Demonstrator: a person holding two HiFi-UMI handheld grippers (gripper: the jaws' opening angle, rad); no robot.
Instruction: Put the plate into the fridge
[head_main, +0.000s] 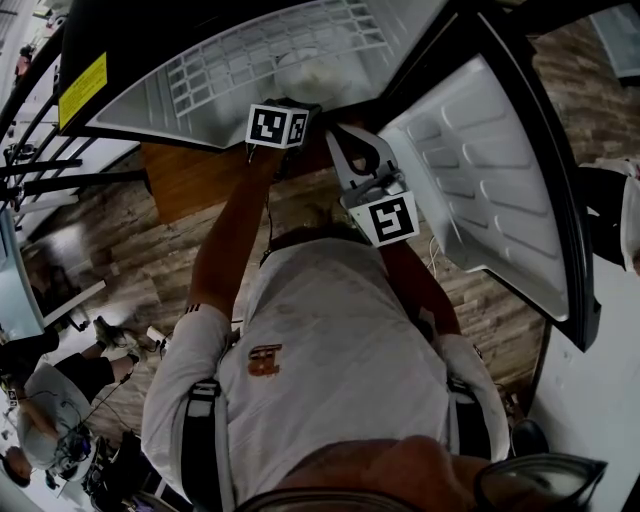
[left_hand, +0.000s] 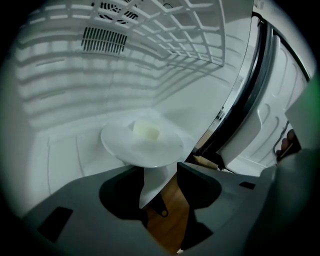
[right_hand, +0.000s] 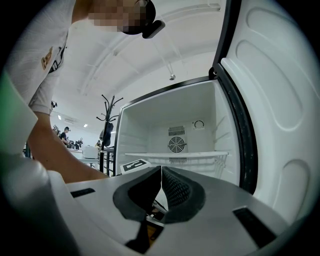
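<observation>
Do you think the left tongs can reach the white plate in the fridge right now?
Probably yes. The left tongs are open, and the plate sits just ahead of their tips inside the fridge, with nothing in between.

The head view is dim with dark corners, the right gripper view is bright and sharp, and in the left gripper view the white fridge wall (left_hand: 75, 100) looks soft and hazy under grid shadows of the wire shelf (left_hand: 190, 30), with all edges bent and blackened.
</observation>
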